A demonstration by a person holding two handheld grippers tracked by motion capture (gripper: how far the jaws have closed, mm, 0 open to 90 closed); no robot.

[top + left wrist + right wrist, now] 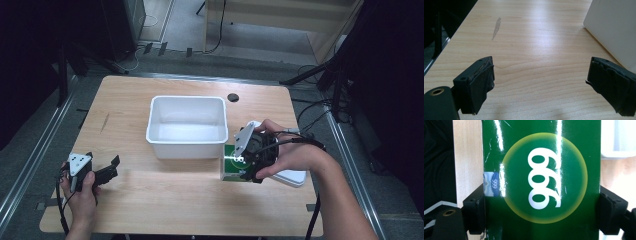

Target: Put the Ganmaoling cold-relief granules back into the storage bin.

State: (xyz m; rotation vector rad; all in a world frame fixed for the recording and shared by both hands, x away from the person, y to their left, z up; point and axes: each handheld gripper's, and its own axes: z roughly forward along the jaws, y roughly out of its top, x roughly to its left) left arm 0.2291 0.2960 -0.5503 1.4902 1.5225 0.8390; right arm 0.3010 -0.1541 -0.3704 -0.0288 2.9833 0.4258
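A green box [232, 164] printed with a yellow circle and white "999" [541, 182] stands on the wooden table [150, 200], just right of the white bin's front corner. My right gripper [252, 160] is shut on the green box, its black jaws pressed against the box's two sides. My left gripper [102, 172] rests near the table's front left, held by a hand. In the left gripper view its jaws stand wide apart over bare wood, and my left gripper [541, 82] holds nothing.
An empty white plastic bin [186, 126] sits mid-table; its wall [614, 27] shows at right in the left gripper view. A white flat lid [292, 177] lies under the right hand. A small black disc [232, 97] lies behind the bin. A grey scuff [496, 27] marks the wood.
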